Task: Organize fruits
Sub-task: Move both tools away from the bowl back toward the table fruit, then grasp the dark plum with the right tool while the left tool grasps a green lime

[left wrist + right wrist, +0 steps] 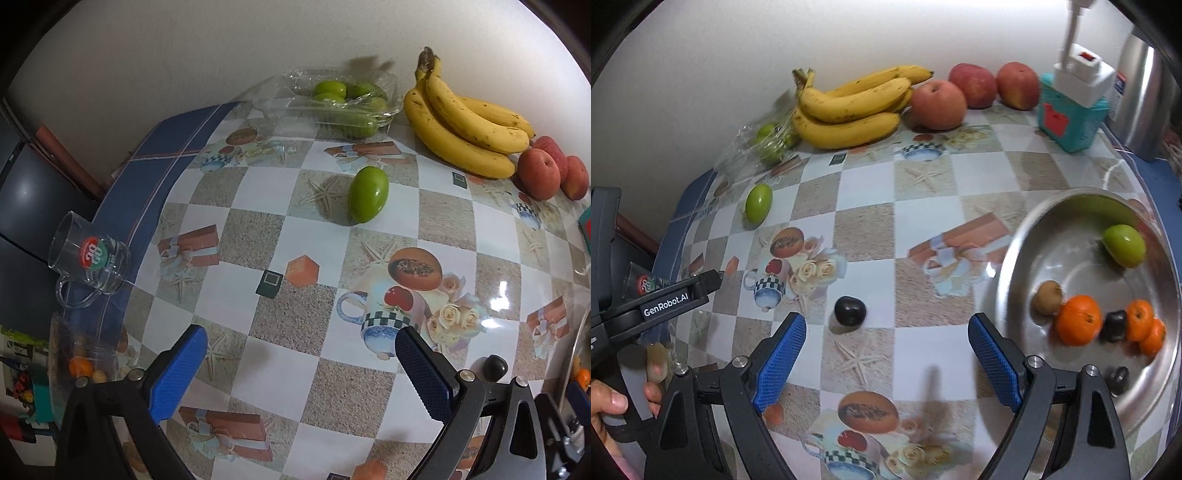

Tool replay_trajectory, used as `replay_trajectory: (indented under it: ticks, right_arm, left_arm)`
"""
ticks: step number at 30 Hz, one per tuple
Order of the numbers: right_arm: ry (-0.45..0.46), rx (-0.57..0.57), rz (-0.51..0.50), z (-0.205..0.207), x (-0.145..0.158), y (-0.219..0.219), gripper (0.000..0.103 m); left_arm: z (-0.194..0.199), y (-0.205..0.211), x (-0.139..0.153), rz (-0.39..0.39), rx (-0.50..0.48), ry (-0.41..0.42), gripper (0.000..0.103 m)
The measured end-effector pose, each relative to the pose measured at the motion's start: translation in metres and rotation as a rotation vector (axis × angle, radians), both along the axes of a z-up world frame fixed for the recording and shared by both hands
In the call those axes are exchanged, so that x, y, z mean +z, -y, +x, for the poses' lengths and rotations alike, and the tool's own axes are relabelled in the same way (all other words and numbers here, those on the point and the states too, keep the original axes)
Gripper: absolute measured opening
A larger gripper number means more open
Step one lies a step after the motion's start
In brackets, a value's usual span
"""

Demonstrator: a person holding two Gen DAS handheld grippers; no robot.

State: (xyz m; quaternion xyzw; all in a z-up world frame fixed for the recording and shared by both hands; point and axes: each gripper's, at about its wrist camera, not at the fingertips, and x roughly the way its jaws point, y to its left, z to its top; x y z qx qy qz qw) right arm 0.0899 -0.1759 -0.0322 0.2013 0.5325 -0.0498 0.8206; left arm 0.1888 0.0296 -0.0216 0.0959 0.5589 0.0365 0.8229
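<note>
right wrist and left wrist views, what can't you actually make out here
- Green fruits in the clear plastic box: exact count unclear in both views; crinkled film covers them.
- Steel bowl: right wrist view blurs it and the lens edge cuts its far side; the small dark fruits can't be identified.
- Jar: left wrist view, contents unclear behind the left gripper.
- Glass mug logo: too small to read.

"GenRobot.AI" – left tool body

The room light is even and bright. Glare shines on the glossy tabletop; the steel bowl looks blurred, and edges curve strongly.
</note>
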Motion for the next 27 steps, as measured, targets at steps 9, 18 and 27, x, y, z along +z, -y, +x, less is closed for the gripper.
replay_trajectory:
  ticks: [9, 18, 27]
  right_arm:
    - [-0.069, 0.056, -0.026, 0.023, -0.029, -0.022, 0.089]
    - [-0.086, 0.092, -0.055, 0.035, -0.039, -0.035, 0.057]
    - [-0.103, 0.098, -0.063, 0.042, -0.047, -0.04, 0.048]
  left_arm:
    - [0.008, -0.009, -0.016, -0.04, 0.031, -0.042, 0.103]
    - [0.014, -0.011, -0.03, -0.062, 0.04, -0.068, 0.103]
    - [0.017, -0.01, -0.037, -0.068, 0.036, -0.082, 0.103]
